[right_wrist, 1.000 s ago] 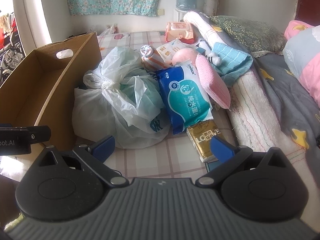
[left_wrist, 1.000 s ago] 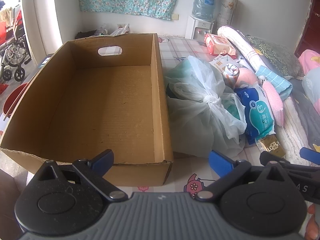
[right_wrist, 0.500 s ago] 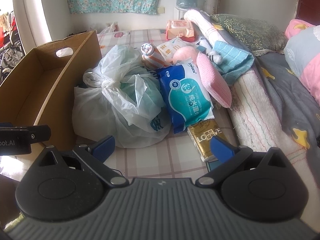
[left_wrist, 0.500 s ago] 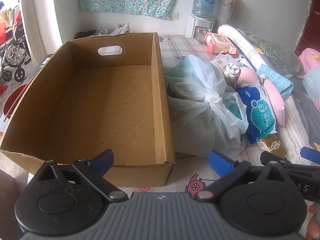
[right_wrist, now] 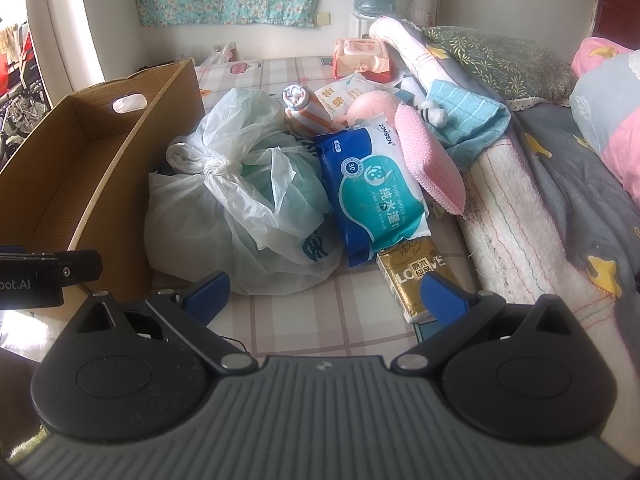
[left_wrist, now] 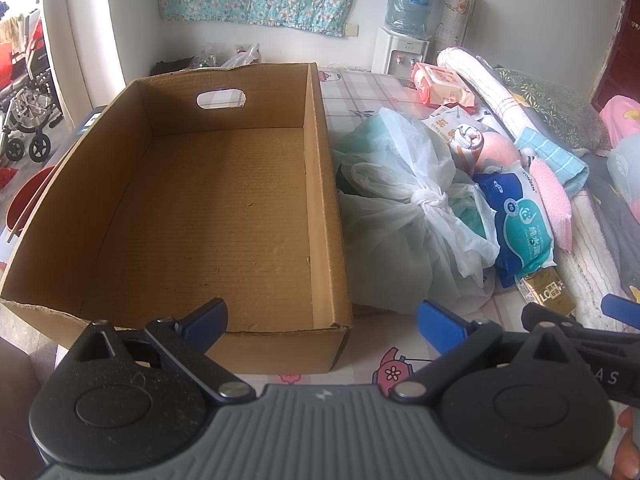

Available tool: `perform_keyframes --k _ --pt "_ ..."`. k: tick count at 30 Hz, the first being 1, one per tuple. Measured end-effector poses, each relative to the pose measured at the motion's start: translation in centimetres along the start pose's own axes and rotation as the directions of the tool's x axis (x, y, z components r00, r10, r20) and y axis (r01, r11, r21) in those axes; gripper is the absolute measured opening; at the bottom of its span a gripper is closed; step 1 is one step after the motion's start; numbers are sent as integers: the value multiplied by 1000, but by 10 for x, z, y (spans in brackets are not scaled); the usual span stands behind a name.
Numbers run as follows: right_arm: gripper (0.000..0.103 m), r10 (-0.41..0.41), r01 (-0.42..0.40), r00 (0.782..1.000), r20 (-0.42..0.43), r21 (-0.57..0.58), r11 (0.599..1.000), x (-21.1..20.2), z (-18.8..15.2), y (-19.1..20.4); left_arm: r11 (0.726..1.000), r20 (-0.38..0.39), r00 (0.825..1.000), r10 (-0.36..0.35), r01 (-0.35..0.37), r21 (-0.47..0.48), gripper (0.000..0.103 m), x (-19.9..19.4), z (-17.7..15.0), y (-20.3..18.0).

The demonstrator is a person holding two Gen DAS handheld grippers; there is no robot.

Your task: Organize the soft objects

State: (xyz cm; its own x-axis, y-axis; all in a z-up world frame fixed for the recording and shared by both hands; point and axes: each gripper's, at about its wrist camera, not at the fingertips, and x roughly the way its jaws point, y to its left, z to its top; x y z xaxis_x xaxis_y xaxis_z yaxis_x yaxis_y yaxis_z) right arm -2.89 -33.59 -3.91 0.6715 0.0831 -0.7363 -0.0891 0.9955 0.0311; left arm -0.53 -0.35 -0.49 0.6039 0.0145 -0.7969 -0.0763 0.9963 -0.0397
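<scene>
Beside the cardboard box (left_wrist: 208, 208), your knotted plastic bag (right_wrist: 240, 208) touches its right wall, with the blue wipes pack (right_wrist: 376, 196) leaning against the bag's far side and the gold tissue pack (right_wrist: 412, 276) just below it. Your left gripper (left_wrist: 322, 318) and right gripper (right_wrist: 326, 294) both hover released, jaws spread, grasping nothing.

The knotted plastic bag (right_wrist: 240, 216) hides its contents and a dark item.

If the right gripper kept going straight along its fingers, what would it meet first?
Most likely the knotted plastic bag, just ahead of the open right gripper; the blue wipes pack sits slightly right. Depth is uncertain.
</scene>
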Motion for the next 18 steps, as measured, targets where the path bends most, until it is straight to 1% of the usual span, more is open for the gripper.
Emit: perform_keyframes --k 18 --pt "102 5 -5 1000 -6 1 1000 2 -1 0 1000 -2 1000 0 0 -1 102 1 0 1"
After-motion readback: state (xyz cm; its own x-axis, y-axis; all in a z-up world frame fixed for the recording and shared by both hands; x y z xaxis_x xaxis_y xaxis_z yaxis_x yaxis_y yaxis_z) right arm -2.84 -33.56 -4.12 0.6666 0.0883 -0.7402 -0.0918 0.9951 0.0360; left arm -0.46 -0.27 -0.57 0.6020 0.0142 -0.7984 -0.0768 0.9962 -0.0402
